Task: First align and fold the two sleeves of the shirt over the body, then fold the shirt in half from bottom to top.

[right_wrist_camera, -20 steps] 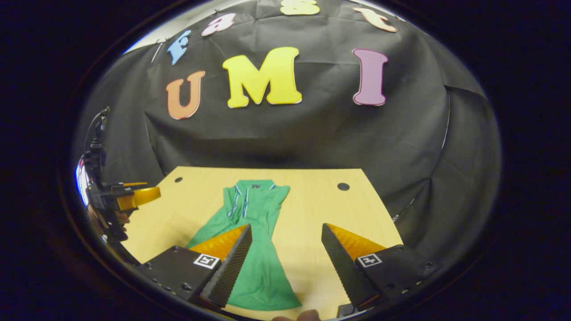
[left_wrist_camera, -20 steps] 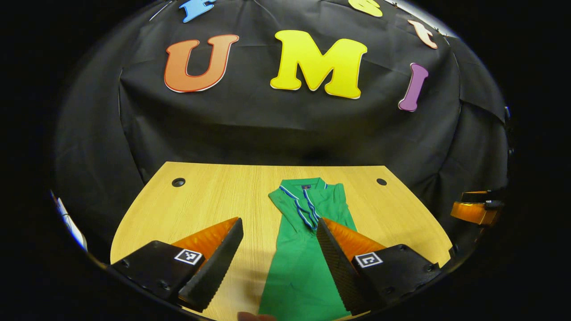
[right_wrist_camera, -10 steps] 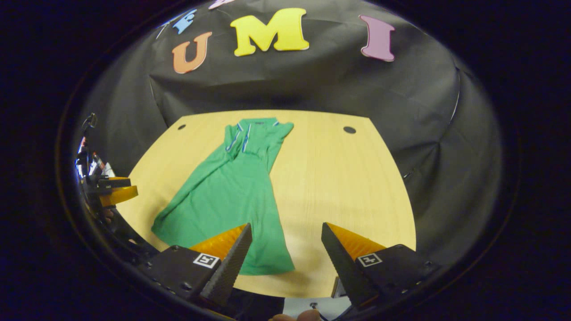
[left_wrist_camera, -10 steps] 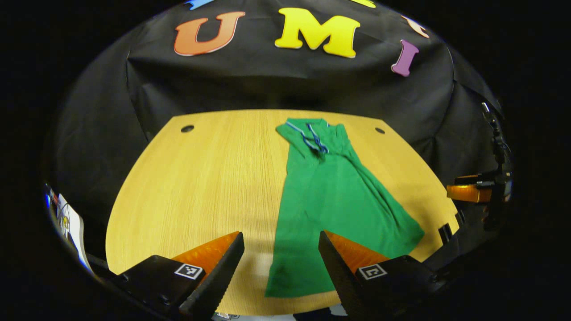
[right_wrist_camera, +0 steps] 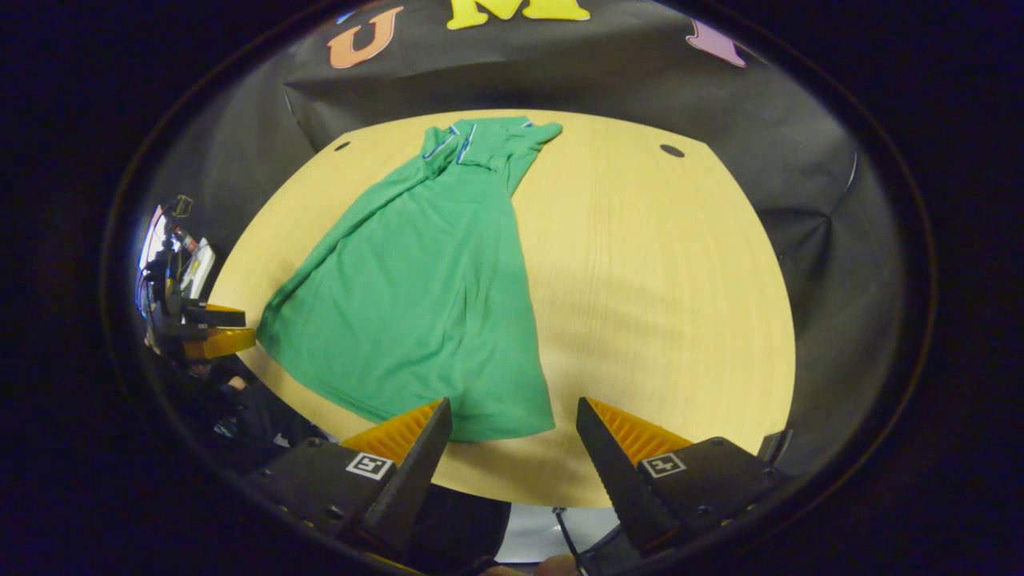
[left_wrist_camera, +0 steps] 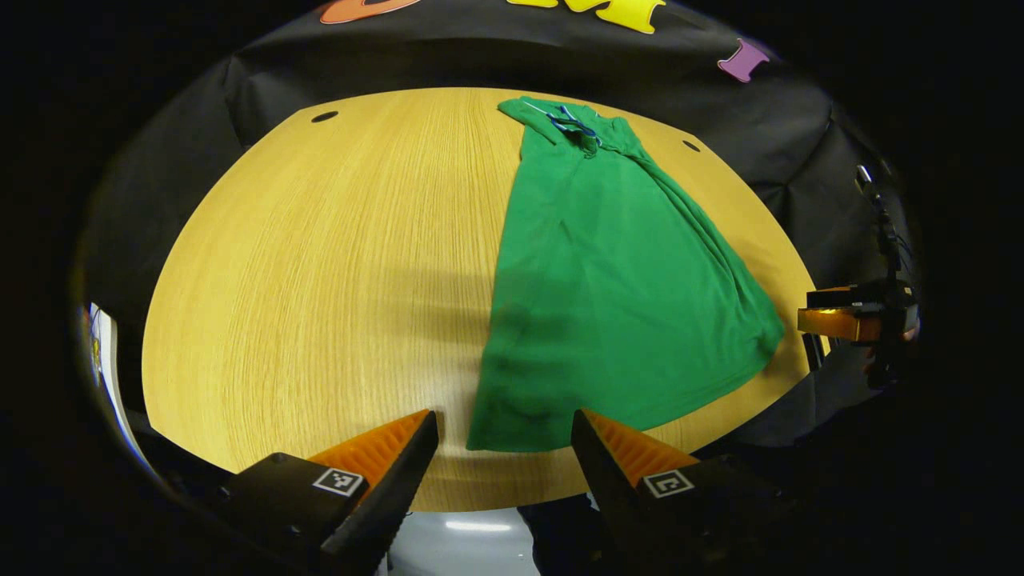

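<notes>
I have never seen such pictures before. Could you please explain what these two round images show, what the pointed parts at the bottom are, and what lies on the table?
A person holds one two-finger gripper in each hand, and a fisheye camera rides on each. The pointed parts at the bottom are that gripper's own fingers. In the left gripper view, the left gripper is open and empty; the right gripper is too. Each view shows the other gripper at its edge. On the wooden table lies a green polo shirt, collar far away, sleeves already folded over the body, hem near the grippers. Nothing is held.
</notes>
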Motion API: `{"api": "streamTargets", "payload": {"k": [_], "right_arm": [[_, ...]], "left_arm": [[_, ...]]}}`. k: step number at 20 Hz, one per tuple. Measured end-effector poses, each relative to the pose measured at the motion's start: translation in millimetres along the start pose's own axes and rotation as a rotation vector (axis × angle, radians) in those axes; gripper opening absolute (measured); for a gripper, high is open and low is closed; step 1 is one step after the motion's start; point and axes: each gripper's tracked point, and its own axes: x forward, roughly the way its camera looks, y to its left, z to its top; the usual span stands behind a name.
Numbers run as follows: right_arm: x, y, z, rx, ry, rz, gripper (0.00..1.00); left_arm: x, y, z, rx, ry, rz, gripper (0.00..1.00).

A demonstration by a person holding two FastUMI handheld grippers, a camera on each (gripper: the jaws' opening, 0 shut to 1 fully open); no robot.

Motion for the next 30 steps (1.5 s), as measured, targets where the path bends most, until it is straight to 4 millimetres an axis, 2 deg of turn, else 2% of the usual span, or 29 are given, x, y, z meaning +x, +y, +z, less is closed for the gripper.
{"api": "streamTargets", "payload": {"k": [5,7,8,10,13,16,17,18,19,20,21,22,23,24,26,27,30], "right_arm": [[27,-2,-6,-0.033,0.066,-0.024,0.97],[37,-7,-10,-0.028,0.093,-0.038,0.93],[41,-9,-14,-0.02,0.107,-0.043,0.97],[43,-15,-21,-0.018,0.123,-0.057,0.96],[45,-12,-20,-0.05,0.152,-0.054,0.98],[46,-10,-16,-0.049,0.156,-0.052,0.92],[44,-10,-17,-0.051,0.151,-0.048,0.75],[44,-9,-18,-0.047,0.147,-0.047,0.69],[44,-8,-22,-0.039,0.152,-0.046,0.57],[41,-7,-23,-0.026,0.152,-0.041,0.48],[43,-5,-23,-0.002,0.149,-0.033,0.35],[44,-2,-24,0.018,0.153,-0.021,0.27],[44,-1,-24,0.024,0.155,-0.016,0.08],[44,0,-24,0.02,0.164,-0.008,0.07],[43,1,-19,0.033,0.171,0.009,0.1],[41,2,-24,0.044,0.173,0.014,0.0],[35,1,-17,0.068,0.16,0.028,0.0]], "left_arm": [[-4,-9,-4,-0.03,0.052,0.02,1.0],[-9,-10,-5,-0.041,0.066,0.043,1.0],[-9,-10,-5,-0.041,0.071,0.043,1.0],[-6,-11,-8,-0.033,0.086,0.064,1.0],[0,-9,-7,0.054,0.119,0.119,1.0],[0,-11,-8,0.009,0.149,0.129,0.99],[2,-14,-10,0.009,0.17,0.127,0.96],[3,-17,-11,0.006,0.192,0.122,0.91],[3,-20,-12,0.003,0.212,0.117,0.86],[3,-25,-12,0.005,0.23,0.108,0.69],[3,-29,-12,0.011,0.244,0.093,0.61],[3,-35,-11,0.006,0.251,0.063,0.43],[2,-37,-8,0.004,0.255,0.058,0.32],[2,-38,-5,0.0,0.257,0.045,0.13],[0,-42,3,-0.043,0.253,0.012,0.1],[-3,-43,7,-0.062,0.253,0.002,0.09],[-16,-46,27,-0.091,0.232,-0.021,0.07]]}}
